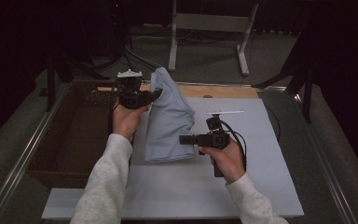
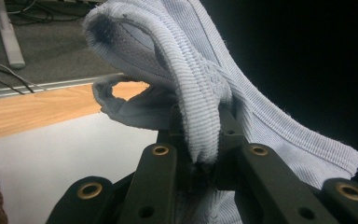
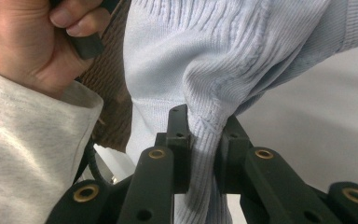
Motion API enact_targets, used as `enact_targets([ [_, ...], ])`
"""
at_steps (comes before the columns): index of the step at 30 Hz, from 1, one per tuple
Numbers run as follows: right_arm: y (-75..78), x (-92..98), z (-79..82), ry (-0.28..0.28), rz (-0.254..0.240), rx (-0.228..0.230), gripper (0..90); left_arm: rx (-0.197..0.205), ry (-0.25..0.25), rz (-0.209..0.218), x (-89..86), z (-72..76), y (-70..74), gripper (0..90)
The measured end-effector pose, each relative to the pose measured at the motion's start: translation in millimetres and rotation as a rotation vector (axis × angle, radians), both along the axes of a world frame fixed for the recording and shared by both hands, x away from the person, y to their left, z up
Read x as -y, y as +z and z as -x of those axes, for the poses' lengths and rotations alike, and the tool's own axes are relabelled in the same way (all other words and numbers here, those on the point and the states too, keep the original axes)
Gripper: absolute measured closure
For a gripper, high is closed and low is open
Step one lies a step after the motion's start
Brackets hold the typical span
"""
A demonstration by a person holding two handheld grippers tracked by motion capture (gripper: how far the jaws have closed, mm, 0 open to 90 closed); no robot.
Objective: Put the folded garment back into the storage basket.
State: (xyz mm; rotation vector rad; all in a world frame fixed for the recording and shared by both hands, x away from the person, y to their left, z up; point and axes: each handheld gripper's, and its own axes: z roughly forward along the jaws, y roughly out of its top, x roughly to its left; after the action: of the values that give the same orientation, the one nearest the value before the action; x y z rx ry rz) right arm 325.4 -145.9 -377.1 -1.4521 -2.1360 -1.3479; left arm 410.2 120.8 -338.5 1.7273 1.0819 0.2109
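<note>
A pale blue ribbed knit garment [image 1: 168, 119] hangs lifted above the white surface [image 1: 242, 186], its lower edge touching the board. The left gripper [image 1: 154, 94] has its jaws clenched on the upper fold, while the right gripper [image 1: 184, 139] pinches the lower side edge. A brown woven basket [image 1: 74, 135] sits just beside.
</note>
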Motion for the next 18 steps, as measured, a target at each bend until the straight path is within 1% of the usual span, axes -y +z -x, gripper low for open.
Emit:
enact_targets([
  [8,3.4,-4.6,-3.4,0.002,-0.016,-0.007,79.0,0.007,0.007,-0.002,-4.4,-0.7,5.1,82.2],
  [13,3.1,-7.4,-5.6,-0.005,-0.041,-0.017,79.0,0.014,0.014,-0.003,-7.7,0.2,9.5,82.2],
  [18,5.0,-10.0,-7.5,-0.003,-0.048,-0.017,79.0,0.019,0.022,-0.004,-12.4,0.2,12.2,82.2],
])
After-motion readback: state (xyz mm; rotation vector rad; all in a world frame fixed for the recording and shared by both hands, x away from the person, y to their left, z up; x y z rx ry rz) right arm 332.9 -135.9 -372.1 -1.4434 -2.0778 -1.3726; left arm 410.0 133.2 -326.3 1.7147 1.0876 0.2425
